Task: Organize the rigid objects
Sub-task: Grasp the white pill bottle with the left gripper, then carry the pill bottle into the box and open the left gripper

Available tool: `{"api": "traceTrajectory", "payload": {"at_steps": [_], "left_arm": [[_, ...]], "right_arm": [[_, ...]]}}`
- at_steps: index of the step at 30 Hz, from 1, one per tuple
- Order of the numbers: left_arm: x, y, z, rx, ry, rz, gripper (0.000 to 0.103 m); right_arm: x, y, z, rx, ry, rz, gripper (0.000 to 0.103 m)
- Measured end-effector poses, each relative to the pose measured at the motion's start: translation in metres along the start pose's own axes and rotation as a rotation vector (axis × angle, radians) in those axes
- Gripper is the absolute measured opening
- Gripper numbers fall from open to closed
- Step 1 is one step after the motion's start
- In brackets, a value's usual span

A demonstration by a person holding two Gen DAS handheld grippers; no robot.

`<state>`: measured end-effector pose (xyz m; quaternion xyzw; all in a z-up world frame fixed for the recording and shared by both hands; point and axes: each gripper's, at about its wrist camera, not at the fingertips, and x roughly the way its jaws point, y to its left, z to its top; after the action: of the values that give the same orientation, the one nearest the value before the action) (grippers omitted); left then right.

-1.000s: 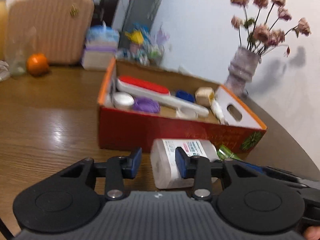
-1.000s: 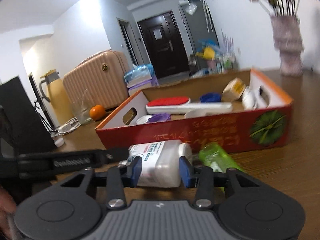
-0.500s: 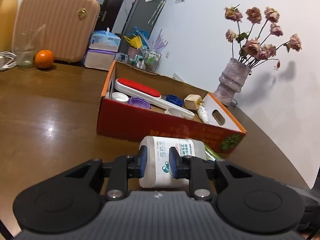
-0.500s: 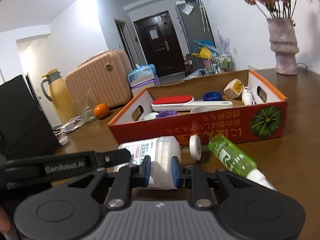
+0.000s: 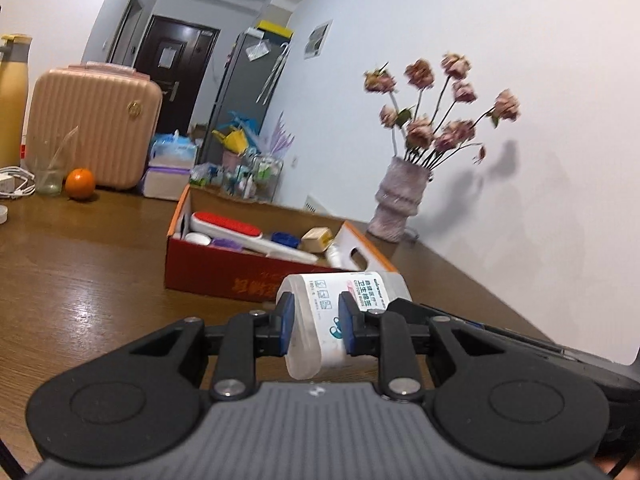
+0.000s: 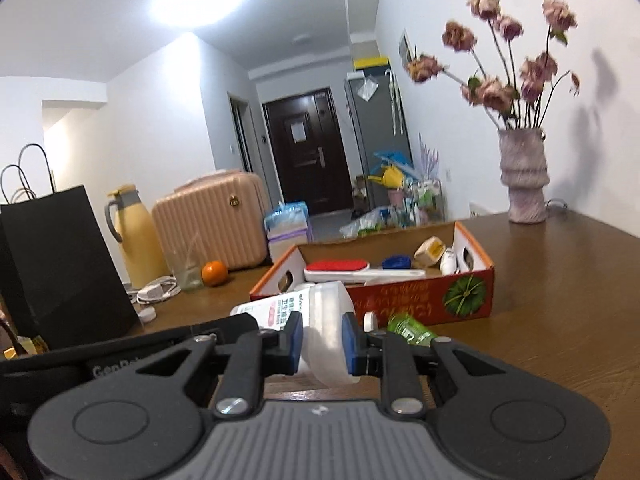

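**Cotton-swab jar held at both ends, in front of the red box**

The translucent white jar (image 5: 344, 292) is lying on its side and is gripped from two directions. In the left wrist view, the left gripper (image 5: 316, 326) is seen closed on one end of the jar, with the blue pads (image 5: 285, 322) pressed against its wall. In the right wrist view, the right gripper (image 6: 322, 344) is seen closed on the opposite end, where the plastic is clear and unlabelled. Both sets of jaws are narrowly parted, only as wide as the jar allows; the closing of both has just been completed, with the jar between them. Whether the jar is clear of the table (image 6: 560, 300) cannot be told.

The jar is positioned just in front of the near wall of the red cardboard box (image 6: 420, 300). Inside the box a red-topped lint brush (image 6: 340, 268), a blue cap (image 6: 396, 261) and a small beige carton (image 6: 430, 251) are noted. A green bottle (image 6: 410, 326) and a small white lid (image 6: 370, 321) are recorded on the table, between the box and the right gripper. A vase of dried roses (image 6: 522, 176) is standing beyond the box, near the wall.
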<state>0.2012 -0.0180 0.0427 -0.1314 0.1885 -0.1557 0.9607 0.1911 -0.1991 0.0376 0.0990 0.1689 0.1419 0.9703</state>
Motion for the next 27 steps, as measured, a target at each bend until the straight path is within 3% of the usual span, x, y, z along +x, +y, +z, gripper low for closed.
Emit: {"api": "traceTrajectory", "payload": {"at_steps": [7, 15, 21, 27], "left_arm": [[0.009, -0.024, 0.018, 0.022, -0.008, -0.009, 0.023], [0.097, -0.035, 0.072, 0.003, 0.045, -0.039, 0.023], [0.197, -0.021, 0.103, -0.063, 0.169, -0.032, 0.023], [0.285, 0.003, 0.097, -0.127, 0.343, -0.019, 0.023]], "right_arm": [[-0.008, -0.013, 0.02, -0.005, -0.036, -0.032, 0.019], [0.051, -0.062, 0.076, 0.008, -0.027, -0.036, 0.015], [0.137, -0.117, 0.112, 0.091, 0.107, -0.014, 0.015], [0.216, -0.162, 0.118, 0.175, 0.296, -0.04, 0.015]]}}
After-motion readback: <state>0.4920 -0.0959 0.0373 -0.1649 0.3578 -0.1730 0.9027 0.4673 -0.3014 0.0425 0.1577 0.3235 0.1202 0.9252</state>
